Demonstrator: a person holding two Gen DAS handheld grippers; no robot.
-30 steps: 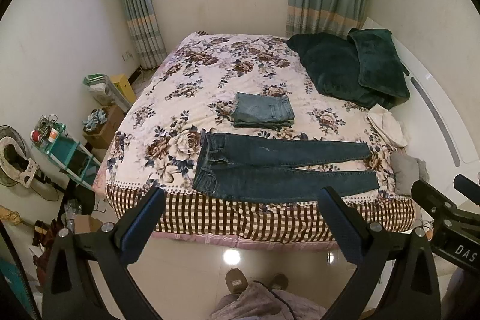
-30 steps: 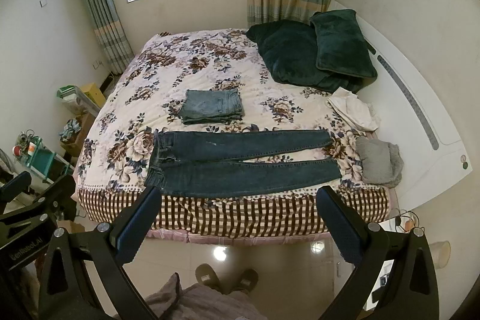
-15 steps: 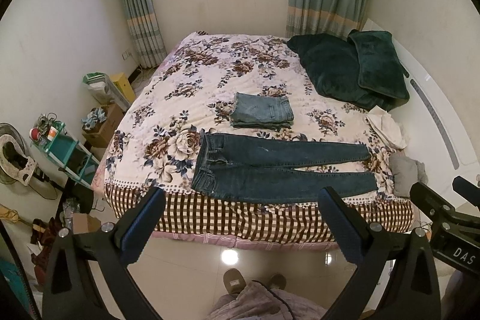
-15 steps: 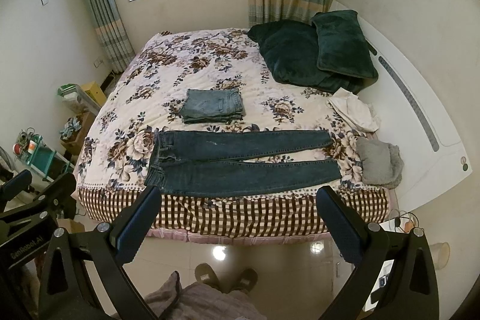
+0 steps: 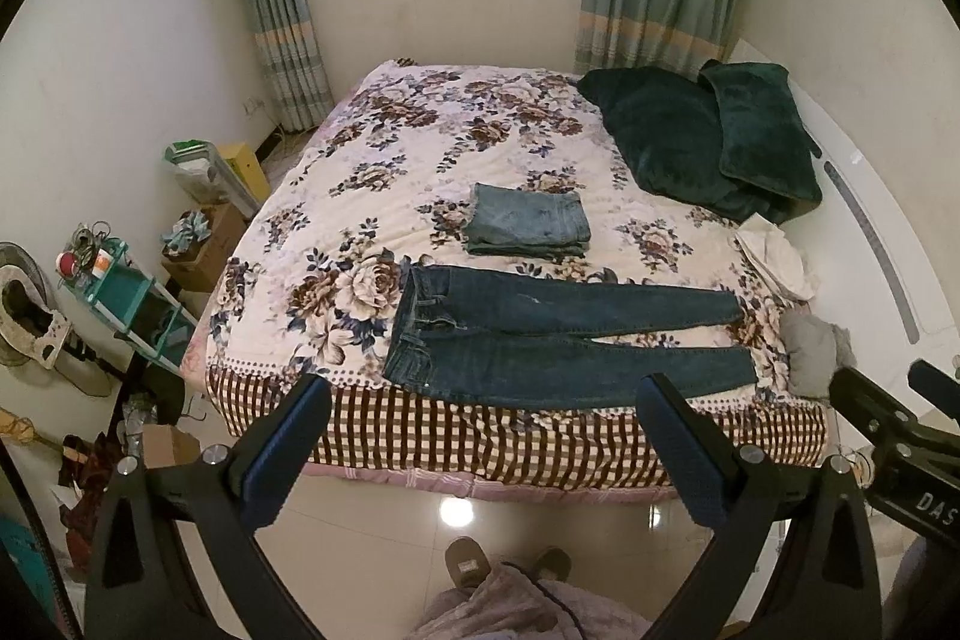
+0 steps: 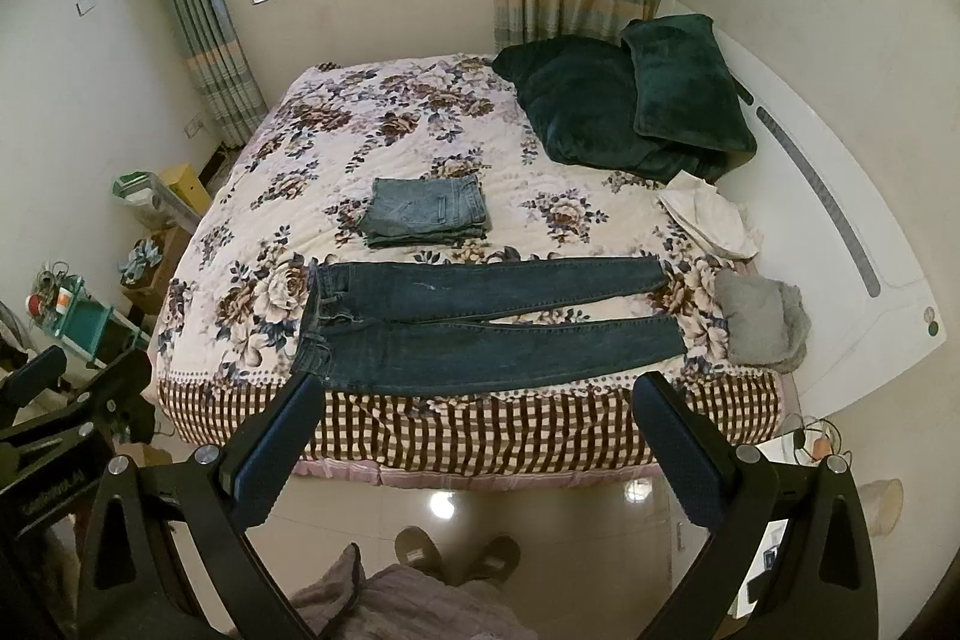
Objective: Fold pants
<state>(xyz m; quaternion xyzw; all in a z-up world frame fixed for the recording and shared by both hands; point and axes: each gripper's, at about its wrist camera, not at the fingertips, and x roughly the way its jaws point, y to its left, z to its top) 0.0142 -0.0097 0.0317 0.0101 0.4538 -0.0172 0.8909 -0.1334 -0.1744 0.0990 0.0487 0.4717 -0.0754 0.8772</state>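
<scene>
Dark blue jeans (image 5: pixel 558 334) lie flat along the near edge of the floral bed (image 5: pixel 420 142), waistband to the left, legs spread to the right. They also show in the right wrist view (image 6: pixel 480 322). My left gripper (image 5: pixel 480 394) is open and empty, held above the floor in front of the bed. My right gripper (image 6: pixel 480 391) is also open and empty, held at about the same distance. Neither touches the jeans.
A folded light-blue pair of jeans (image 5: pixel 528 220) lies mid-bed. Dark green pillows (image 5: pixel 708 136) lie at the right, with white cloth (image 5: pixel 774 259) and a grey garment (image 5: pixel 810 352) near the right edge. Boxes and a teal shelf (image 5: pixel 138 304) stand at the left. Tiled floor (image 5: pixel 540 520) lies below.
Both views have shifted very slightly; the bed sits a little lower in the frame. The jeans have not moved and both grippers stay open.
</scene>
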